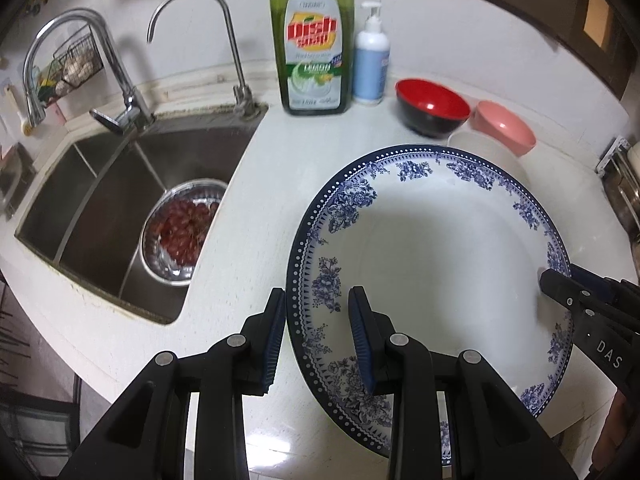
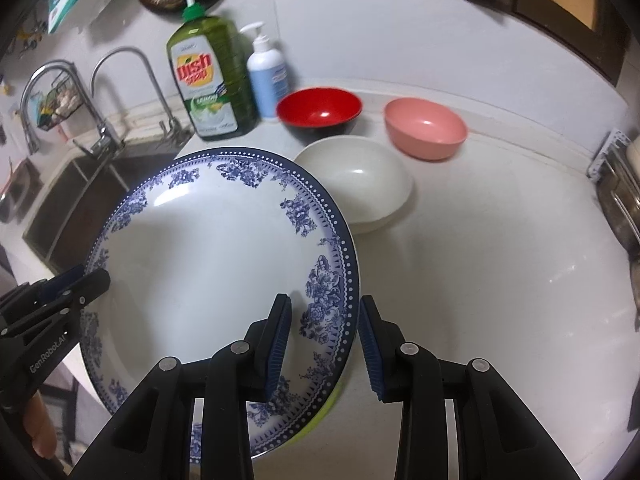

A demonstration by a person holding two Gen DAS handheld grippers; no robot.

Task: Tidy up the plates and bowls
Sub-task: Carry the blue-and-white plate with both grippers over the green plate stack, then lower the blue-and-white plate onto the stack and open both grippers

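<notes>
Fingers of the left gripper [image 1: 316,336] straddled the left rim of the blue-and-white plate [image 1: 432,248], one pad outside and one over the floral band, pinching that edge. The right gripper [image 2: 325,344] did the same on the plate's [image 2: 208,256] opposite rim, so the plate hung between the two, tilted, above the white counter [image 2: 500,280].

Each camera caught the other tool at the plate's far side: the right one at the right edge of the left view, the left one at the left edge of the right view, with part of a hand [image 2: 38,432] below it.

Only the left view looked into the sink [image 1: 100,200], where a metal colander of red fruit [image 1: 182,228] sat. It hid most of the white bowl [image 1: 486,152] behind the plate. The right view showed that bowl [image 2: 356,184] whole, just beyond the plate, with the red bowl [image 2: 319,110] and pink bowl [image 2: 426,128] farther back, near the green dish-soap bottle [image 2: 210,88] and a white pump bottle [image 2: 267,76].
</notes>
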